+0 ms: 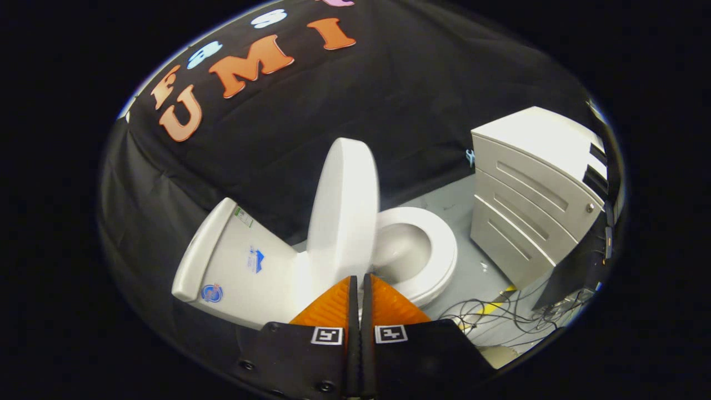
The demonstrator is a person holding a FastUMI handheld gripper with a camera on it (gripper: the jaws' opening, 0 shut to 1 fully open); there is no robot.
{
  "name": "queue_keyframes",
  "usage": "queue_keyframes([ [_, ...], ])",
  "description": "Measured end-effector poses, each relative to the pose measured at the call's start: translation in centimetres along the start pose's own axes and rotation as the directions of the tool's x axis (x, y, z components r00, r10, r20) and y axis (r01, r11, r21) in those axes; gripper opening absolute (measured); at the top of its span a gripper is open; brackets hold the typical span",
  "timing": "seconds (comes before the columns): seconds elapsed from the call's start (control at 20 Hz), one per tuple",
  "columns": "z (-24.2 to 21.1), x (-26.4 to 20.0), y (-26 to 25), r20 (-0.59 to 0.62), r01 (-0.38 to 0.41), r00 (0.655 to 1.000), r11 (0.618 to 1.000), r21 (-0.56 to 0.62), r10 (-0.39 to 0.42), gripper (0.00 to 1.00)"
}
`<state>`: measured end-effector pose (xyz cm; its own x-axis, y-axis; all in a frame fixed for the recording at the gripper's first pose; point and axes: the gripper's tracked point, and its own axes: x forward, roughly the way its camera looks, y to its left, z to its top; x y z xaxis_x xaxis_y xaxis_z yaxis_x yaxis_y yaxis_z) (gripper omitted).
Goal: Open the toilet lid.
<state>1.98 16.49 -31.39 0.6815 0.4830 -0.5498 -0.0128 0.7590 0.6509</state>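
We are looking along the gripper [360,278] with its 2 fingers pressed together, nothing between them, tips meeting in a thin line. The fingers are clenched on nothing, so we are not grasping the lid.

The toilet [244,266] is sitting just ahead of the fingers, tilted in our view, with the tank [222,261] off to the left of the tips. The lid [344,211] is standing raised just beyond the fingertips, close to upright, edge-on to us. We cannot tell whether the tips are touching its lower edge or sitting just short of it. To the right of the lid the seat [439,250] is lying down on the bowl and the bowl opening is showing.

We are judging this as the late part of the job: the lid is already up off the seat and nearly at its resting spot by the tank. The next move is probably calling for 1 light push toward the tank if the lid is not leaning back yet, then backing the closed fingers away without dragging it down.

Farther right, well apart from the toilet, a drawer cabinet [527,205] is standing on the floor [477,272], with loose cables [500,316] lying near it.
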Motion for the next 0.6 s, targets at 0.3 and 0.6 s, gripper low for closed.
queue_keyframes([
  [0.3, -0.7, -1.3, -0.4, 0.012, 0.026, 1.000, 0.994, -0.105, -0.024, 0.07],
  [0.6, 0.5, -6.4, -13.2, 0.125, -0.014, 0.992, 0.968, 0.252, -0.019, 0.07],
])
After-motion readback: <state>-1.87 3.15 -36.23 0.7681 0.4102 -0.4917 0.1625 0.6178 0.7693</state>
